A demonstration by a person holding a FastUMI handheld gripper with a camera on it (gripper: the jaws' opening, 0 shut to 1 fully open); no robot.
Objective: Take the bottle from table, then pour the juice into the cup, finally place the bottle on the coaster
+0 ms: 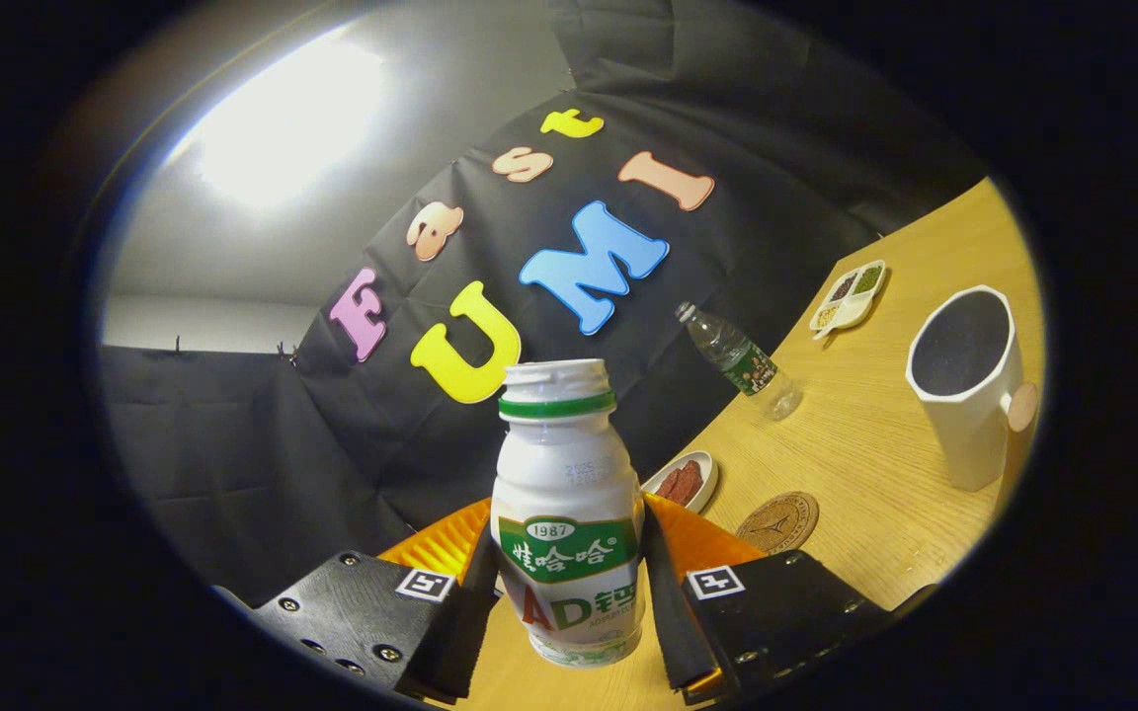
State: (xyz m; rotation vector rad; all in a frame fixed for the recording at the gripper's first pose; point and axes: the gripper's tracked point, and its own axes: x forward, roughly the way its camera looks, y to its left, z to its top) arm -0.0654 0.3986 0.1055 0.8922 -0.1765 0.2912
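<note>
A small white bottle with a green band below its neck and a green label stands between my fingers, and my gripper is shut on its lower body. It is lifted off the wooden table and the whole view is tilted. A white cup with a dark inside and a round wooden knob on its side stands beyond the fingers to the right. The round brown coaster lies flat on the table just ahead of my right finger, between the bottle and the cup.
A clear water bottle with a green label stands farther back near the cloth wall. A small white dish with red slices sits behind the held bottle. A divided white tray of grains lies at the table's far end.
</note>
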